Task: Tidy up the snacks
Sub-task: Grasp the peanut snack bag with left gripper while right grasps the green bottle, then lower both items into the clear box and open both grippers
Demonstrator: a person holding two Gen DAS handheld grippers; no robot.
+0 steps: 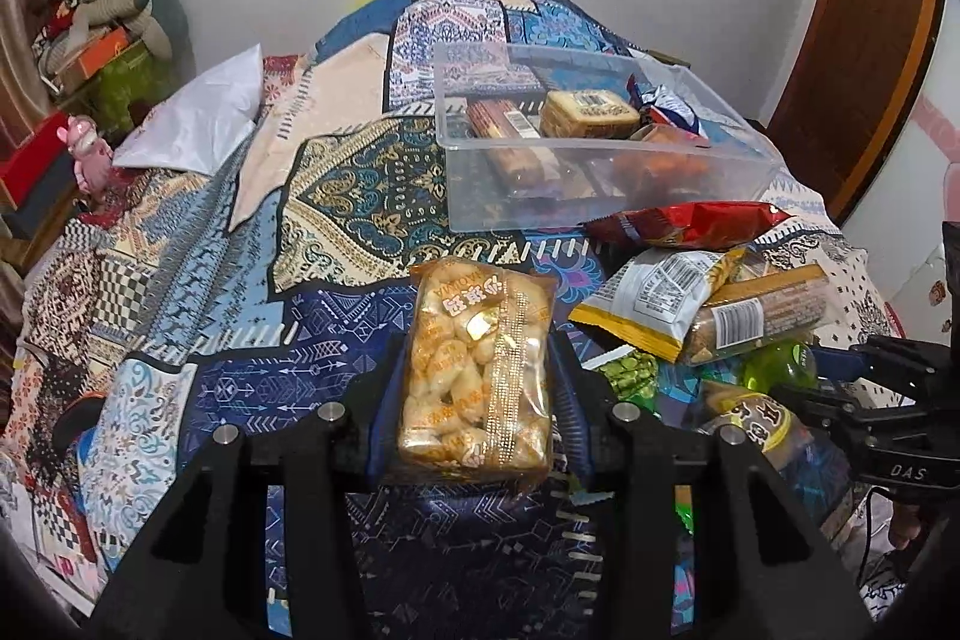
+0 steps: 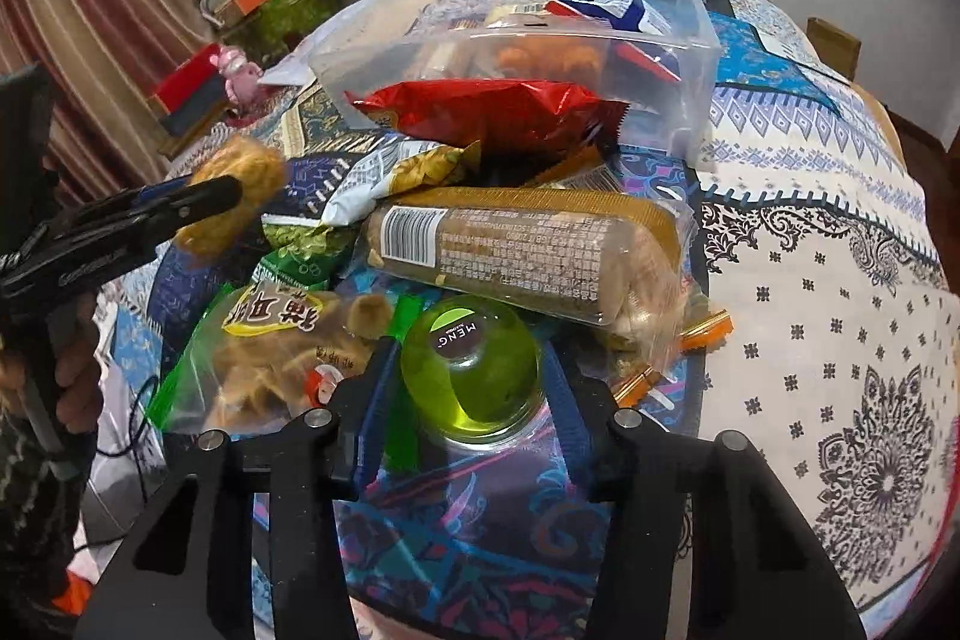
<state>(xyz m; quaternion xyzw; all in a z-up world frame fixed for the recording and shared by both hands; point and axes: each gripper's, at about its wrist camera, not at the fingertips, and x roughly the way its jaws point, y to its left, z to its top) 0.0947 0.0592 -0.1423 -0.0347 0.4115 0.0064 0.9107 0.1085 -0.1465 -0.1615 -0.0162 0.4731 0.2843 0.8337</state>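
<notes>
Pastry bag (image 1: 477, 370): clamped between left gripper (image 1: 480, 388) pads, above the cloth (image 1: 240, 370). Green bottle (image 2: 471, 376): gripped by right gripper (image 2: 471, 400), beside snack pile; bin (image 1: 600, 196) beyond.

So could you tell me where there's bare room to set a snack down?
Free: the cloth left of the clear bin, and the bin's empty left half. Crowded: the snack pile in front of the bin.

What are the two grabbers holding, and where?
The left gripper clamps a clear bag of golden puffs by its long sides. The right gripper squeezes a green jelly cup at its sides.
</notes>
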